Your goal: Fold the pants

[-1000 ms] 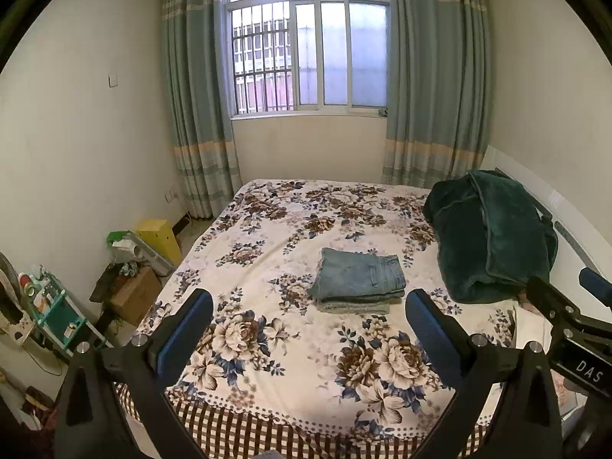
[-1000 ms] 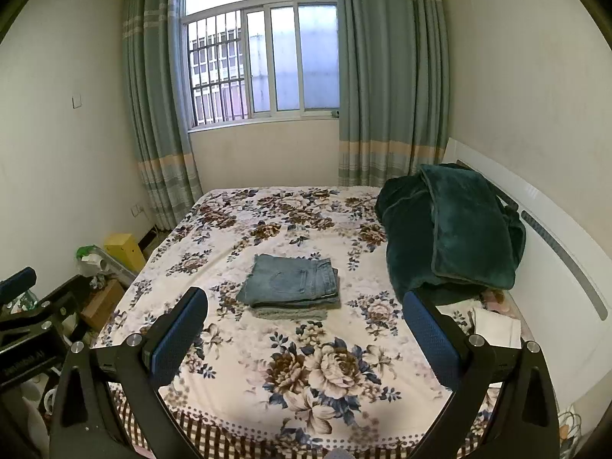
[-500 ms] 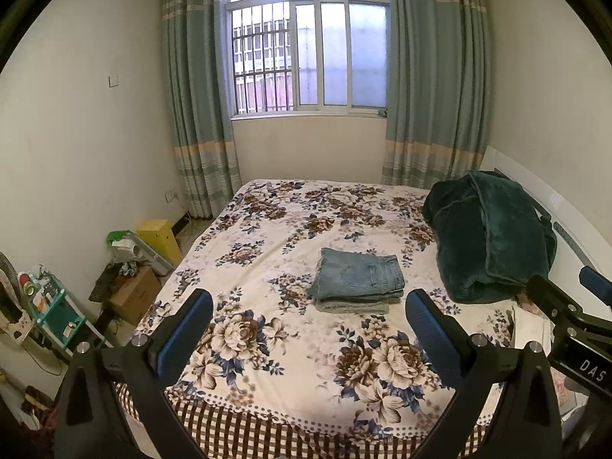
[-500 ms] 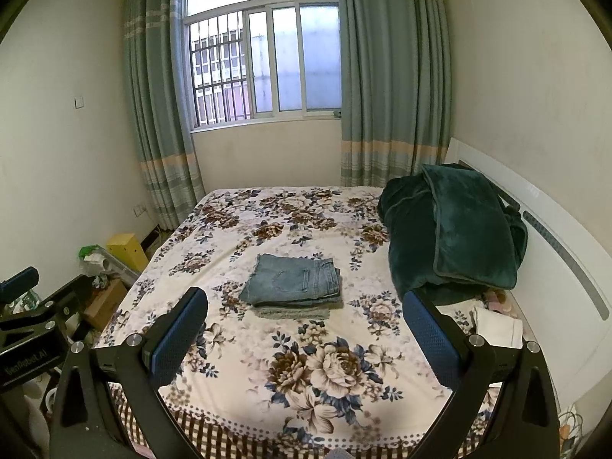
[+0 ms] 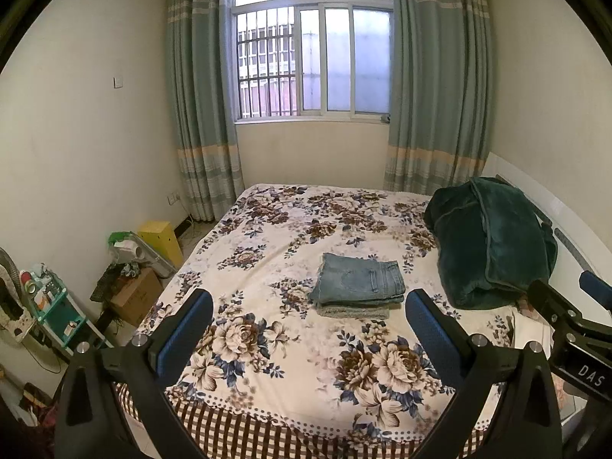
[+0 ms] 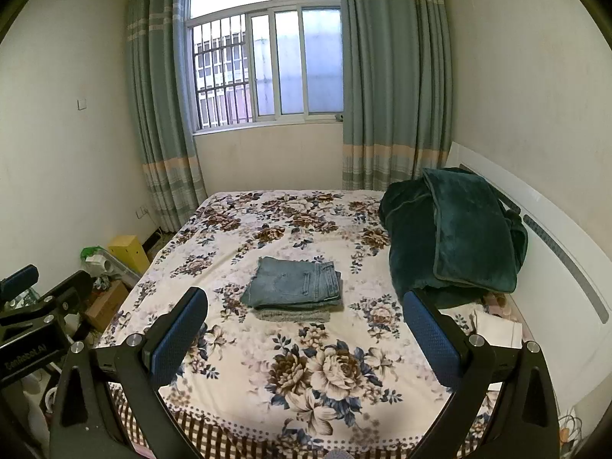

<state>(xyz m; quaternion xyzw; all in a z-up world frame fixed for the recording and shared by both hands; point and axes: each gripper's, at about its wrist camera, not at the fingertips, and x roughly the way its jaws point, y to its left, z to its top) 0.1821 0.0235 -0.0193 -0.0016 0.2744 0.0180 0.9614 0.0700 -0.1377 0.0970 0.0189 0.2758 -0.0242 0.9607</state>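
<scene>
Blue jeans (image 5: pixel 359 278) lie folded in a neat rectangle on a folded grey garment (image 5: pixel 352 311) in the middle of the floral bed (image 5: pixel 267 344). They also show in the right wrist view (image 6: pixel 294 283). My left gripper (image 5: pixel 308 329) is open and empty, held well back above the bed's near edge. My right gripper (image 6: pixel 304 327) is open and empty too, beside it and equally far from the jeans. The right gripper shows at the right edge of the left wrist view (image 5: pixel 573 325).
A dark green blanket (image 6: pixel 455 229) is heaped at the right against the white headboard (image 6: pixel 566 267). White papers (image 6: pixel 497 329) lie near it. Boxes, a yellow bin (image 5: pixel 160 241) and a teal shelf (image 5: pixel 57 313) stand on the floor at the left.
Both grippers drifted very slightly; the jeans stay folded and still.
</scene>
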